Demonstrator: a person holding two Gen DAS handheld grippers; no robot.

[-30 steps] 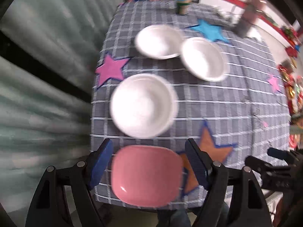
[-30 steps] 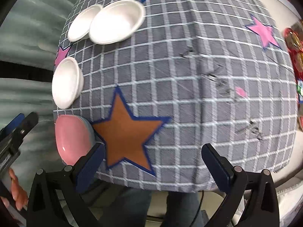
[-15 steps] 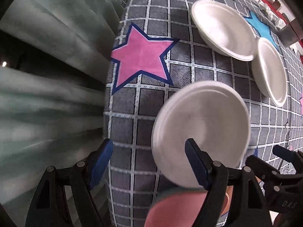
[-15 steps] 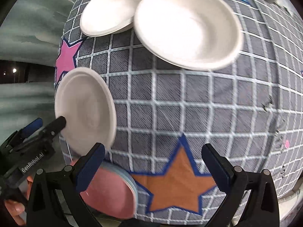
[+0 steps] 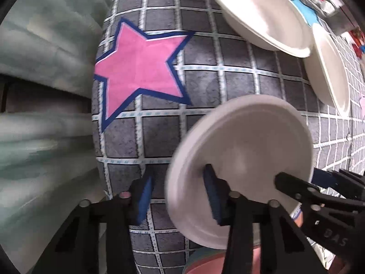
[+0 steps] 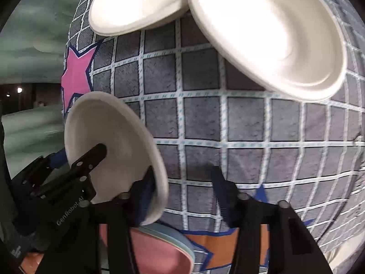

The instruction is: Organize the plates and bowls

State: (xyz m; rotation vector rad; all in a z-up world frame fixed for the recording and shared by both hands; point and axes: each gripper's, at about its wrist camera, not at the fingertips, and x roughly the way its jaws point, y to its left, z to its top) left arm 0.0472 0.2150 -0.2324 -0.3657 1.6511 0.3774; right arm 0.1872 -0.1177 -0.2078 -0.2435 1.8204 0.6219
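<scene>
My left gripper (image 5: 180, 196) jaws have just been closing and straddle the near rim of the round white foam bowl (image 5: 246, 157); my right gripper (image 6: 182, 189) jaws, likewise closing, straddle its opposite rim. Lift level, matching both sides. The bowl looks light and shallow, tilted on the checked grey tabletop (image 5: 205, 86) beside a pink plate (image 6: 155, 251).

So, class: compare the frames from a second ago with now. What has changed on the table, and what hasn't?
Both grippers dropped to the near white bowl. The left gripper has just closed across its rim; the right gripper has just been closing, its pad at the opposite rim. The two far bowls and pink plate stayed put.
</scene>
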